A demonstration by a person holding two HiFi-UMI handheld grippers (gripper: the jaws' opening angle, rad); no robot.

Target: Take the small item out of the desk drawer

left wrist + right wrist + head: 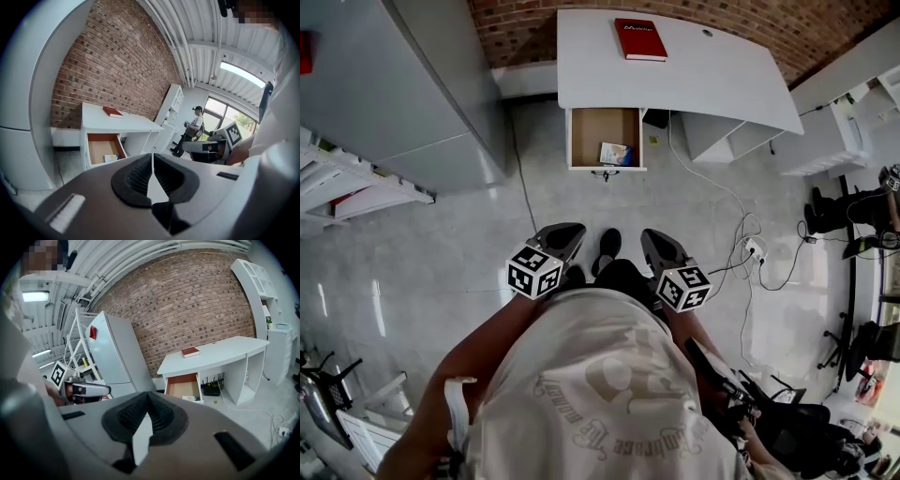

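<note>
The white desk (694, 70) stands against the brick wall with its drawer (605, 136) pulled open. A small light-blue item (615, 153) lies in the drawer's front right corner, and also shows in the left gripper view (111, 158) and the right gripper view (190, 399). My left gripper (572, 231) and right gripper (654, 237) are held close to my body, well short of the desk, over the floor. Both are shut with nothing between the pads: the left gripper's (152, 164) jaws meet, and so do the right gripper's (147, 405).
A red book (639, 39) lies on the desk top. A tall grey cabinet (422, 84) stands to the left. Cables and a power strip (755, 250) lie on the floor at the right. A person (194, 126) stands far off by the windows.
</note>
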